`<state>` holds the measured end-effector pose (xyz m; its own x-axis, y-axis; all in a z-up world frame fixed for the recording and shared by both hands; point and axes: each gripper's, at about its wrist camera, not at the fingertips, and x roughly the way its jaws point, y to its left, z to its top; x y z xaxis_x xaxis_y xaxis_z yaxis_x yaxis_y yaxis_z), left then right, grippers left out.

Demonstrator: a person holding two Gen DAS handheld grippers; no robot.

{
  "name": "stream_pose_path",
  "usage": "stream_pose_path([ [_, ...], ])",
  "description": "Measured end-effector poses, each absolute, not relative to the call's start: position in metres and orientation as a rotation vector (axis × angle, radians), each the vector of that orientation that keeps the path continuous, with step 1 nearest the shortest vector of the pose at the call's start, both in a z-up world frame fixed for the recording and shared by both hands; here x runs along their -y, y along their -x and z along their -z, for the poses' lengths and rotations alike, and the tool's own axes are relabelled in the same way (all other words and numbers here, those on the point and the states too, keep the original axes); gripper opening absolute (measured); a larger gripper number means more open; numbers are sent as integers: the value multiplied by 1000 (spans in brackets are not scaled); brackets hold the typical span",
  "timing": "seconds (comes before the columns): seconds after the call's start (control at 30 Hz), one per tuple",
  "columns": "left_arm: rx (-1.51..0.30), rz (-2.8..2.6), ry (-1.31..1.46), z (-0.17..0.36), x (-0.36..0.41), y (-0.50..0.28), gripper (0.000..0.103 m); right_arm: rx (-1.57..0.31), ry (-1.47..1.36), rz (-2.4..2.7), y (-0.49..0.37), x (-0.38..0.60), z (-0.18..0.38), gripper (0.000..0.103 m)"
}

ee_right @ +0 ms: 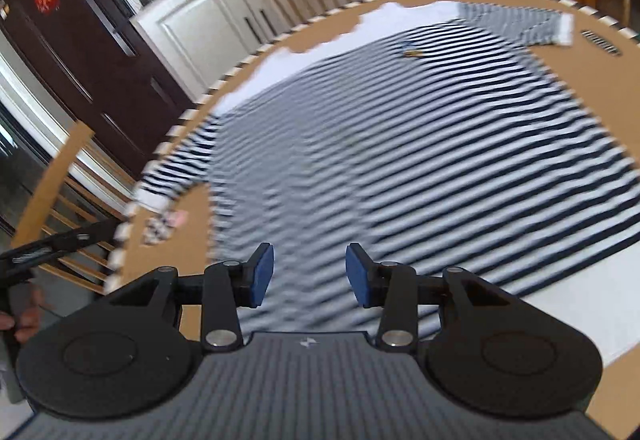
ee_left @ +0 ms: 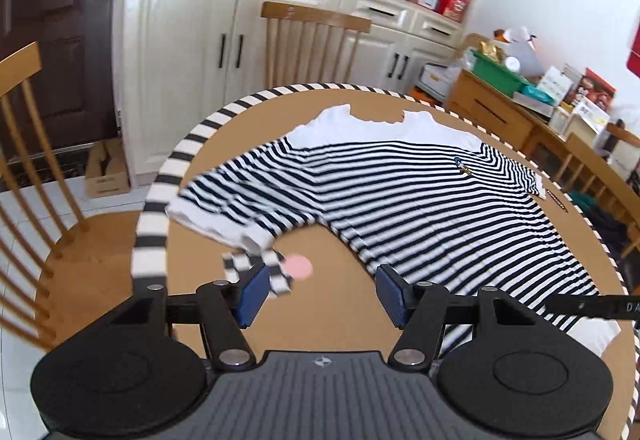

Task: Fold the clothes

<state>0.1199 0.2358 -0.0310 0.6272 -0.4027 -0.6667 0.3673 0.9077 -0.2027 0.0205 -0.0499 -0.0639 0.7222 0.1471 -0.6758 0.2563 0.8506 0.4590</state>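
A T-shirt [ee_left: 400, 191] with navy and white stripes and a white yoke lies spread flat, front up, on a brown table [ee_left: 192, 248] with a striped rim. My left gripper [ee_left: 320, 280] hovers open over bare table beside the shirt's left sleeve, with nothing between its blue pads [ee_left: 254, 294]. A small checkered tag and a pink spot [ee_left: 298, 266] lie by its left finger. My right gripper [ee_right: 310, 268] is open above the striped T-shirt [ee_right: 400, 143] near the hem, empty. The right wrist view is blurred; the left gripper [ee_right: 48, 246] shows at its left edge, held by a hand [ee_right: 24, 320].
Wooden chairs stand at the far side [ee_left: 316, 39] and the left [ee_left: 24, 167] of the table. Cream cabinets [ee_left: 192, 51] run behind. A wooden side cabinet [ee_left: 492, 111] with a green box stands at the right. A cardboard box [ee_left: 106, 171] sits on the floor.
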Motion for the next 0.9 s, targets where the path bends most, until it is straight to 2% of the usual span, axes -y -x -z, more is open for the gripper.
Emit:
stream_pose_path([
  [0.43, -948, 540, 69, 48, -302, -239, 61, -747, -782, 42, -112, -47, 86, 40],
  [0.73, -1180, 811, 154, 85, -331, -354, 61, -658, -954, 275, -163, -101, 112, 34],
  [0.9, -1319, 905, 194, 109, -330, -376, 60, -667, -997, 410, -183, -128, 124, 35],
])
